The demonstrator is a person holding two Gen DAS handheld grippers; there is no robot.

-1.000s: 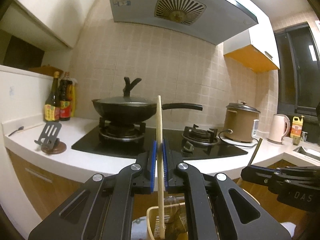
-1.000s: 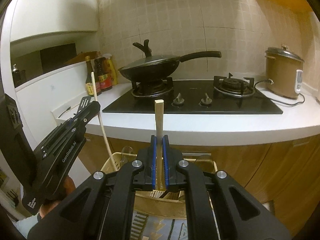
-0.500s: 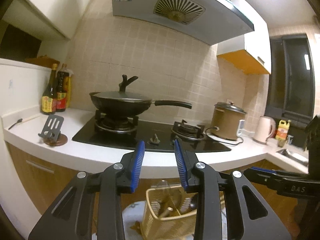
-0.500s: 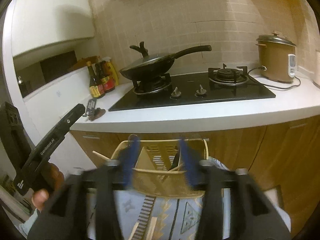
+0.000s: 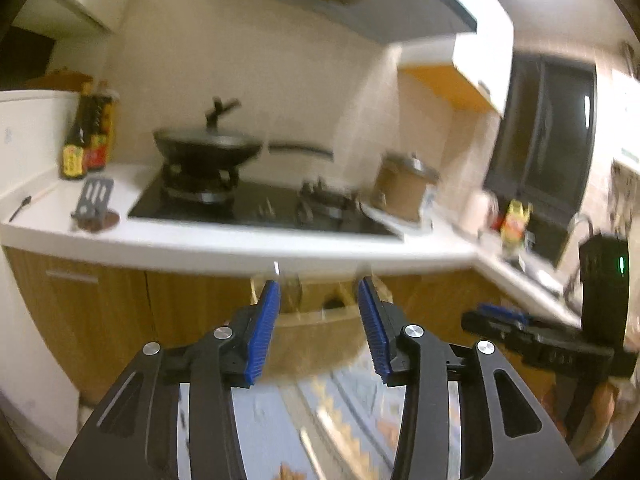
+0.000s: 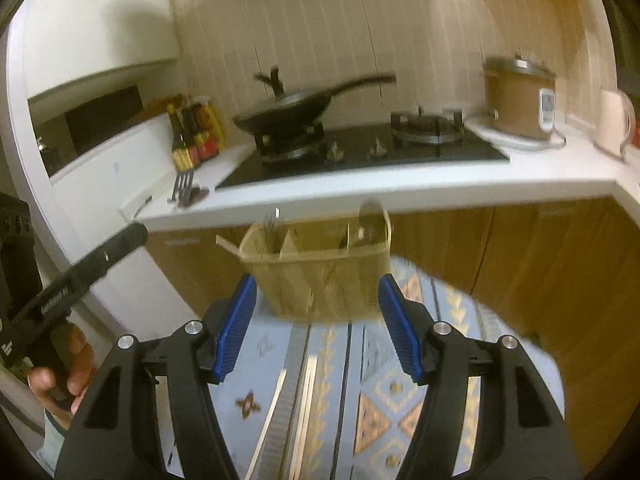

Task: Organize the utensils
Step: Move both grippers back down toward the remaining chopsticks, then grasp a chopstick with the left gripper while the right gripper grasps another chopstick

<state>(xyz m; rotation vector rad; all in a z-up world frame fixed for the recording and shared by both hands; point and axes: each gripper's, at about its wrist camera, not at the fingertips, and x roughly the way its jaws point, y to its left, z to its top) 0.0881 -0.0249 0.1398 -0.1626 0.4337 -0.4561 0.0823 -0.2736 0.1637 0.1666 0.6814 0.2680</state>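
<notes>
Below the right hand-held gripper [image 6: 314, 320], jaws apart and empty, chopsticks [image 6: 308, 396] lie lengthwise along its reach; left hand-held gripper [image 5: 318, 320], jaws apart, faces the basket [image 6: 320, 272].

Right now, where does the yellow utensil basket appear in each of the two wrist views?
Left wrist view: the utensil basket sits low at centre, blurred, seen between the open left claw.
Right wrist view: the basket is at centre, just beyond the open right claw, on the patterned mat.
Shared landmark: the black wok on the stove, above the basket in both.
</notes>
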